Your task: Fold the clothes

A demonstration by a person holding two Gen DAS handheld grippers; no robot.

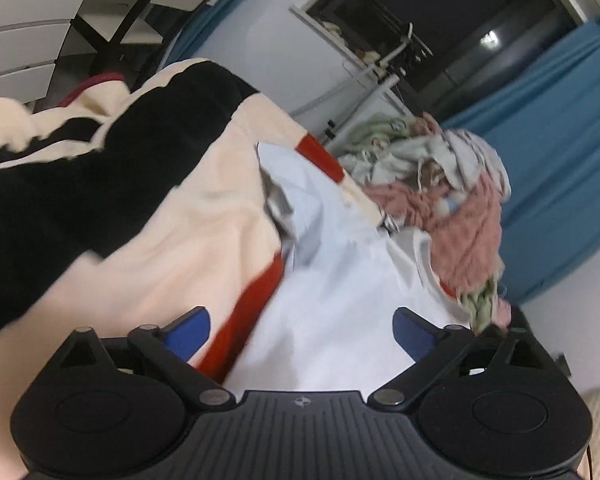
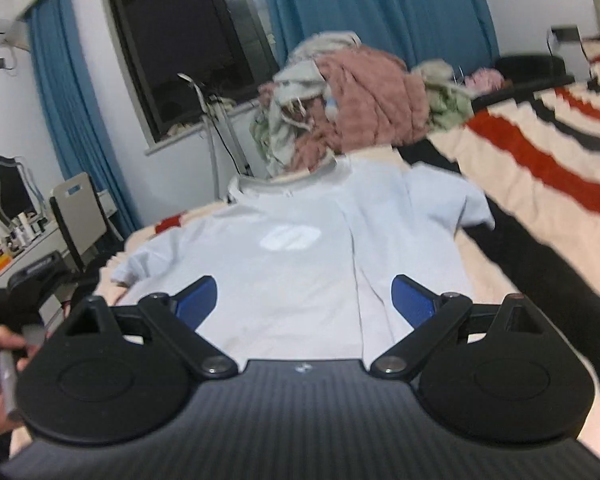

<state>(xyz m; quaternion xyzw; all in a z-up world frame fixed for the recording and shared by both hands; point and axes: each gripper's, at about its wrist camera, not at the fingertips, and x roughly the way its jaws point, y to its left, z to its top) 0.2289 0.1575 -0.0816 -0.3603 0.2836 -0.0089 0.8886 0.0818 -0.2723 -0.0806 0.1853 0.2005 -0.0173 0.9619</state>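
Observation:
A pale blue T-shirt lies spread on the bed, collar toward the far end, with a white logo on the chest; its right side looks folded inward along a vertical crease. It also shows in the left wrist view, crumpled near one sleeve. My right gripper is open and empty, low over the shirt's near hem. My left gripper is open and empty, over the shirt's edge where it meets the striped blanket.
A pile of unfolded clothes, pink, green and grey, sits at the far end of the bed, also in the left wrist view. The cream, red and black striped blanket covers the bed. A chair and desk stand at left.

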